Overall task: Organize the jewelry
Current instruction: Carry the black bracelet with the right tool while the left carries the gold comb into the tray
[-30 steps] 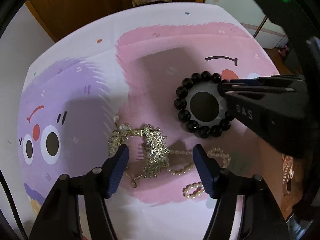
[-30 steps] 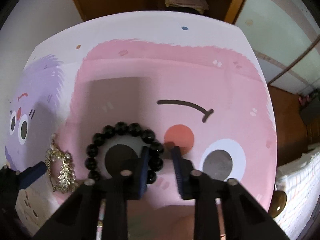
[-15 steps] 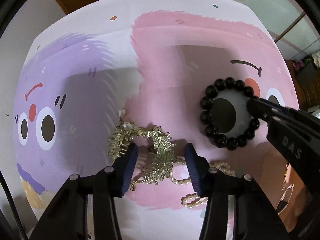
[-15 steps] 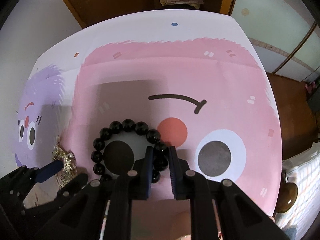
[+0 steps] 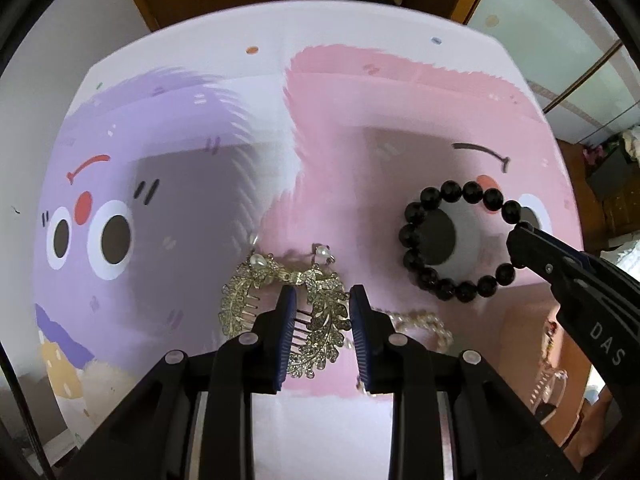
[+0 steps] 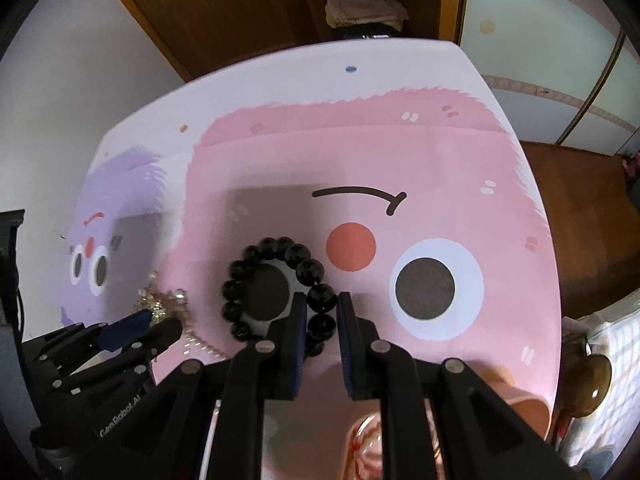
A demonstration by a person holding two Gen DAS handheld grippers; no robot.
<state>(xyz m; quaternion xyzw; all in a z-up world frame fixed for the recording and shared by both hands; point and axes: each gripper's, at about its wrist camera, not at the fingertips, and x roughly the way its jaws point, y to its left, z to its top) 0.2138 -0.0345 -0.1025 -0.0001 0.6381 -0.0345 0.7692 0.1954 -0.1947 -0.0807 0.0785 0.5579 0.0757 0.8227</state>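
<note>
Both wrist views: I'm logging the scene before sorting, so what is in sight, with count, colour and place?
Black bead bracelet: one, black, on the pink figure's eye, right tool shut on it.
Leaf hair comb: one, gold with pearls, between the left tool's closing fingers.
Pearl strand: one, cream, right of the comb.
Cartoon cloth: one, pink, purple, white, covering the table.
Folded cloths: a stack, pale, on the wooden shelf.
Left tool: black, blue pads.
Right tool: black, blue pads.
</note>
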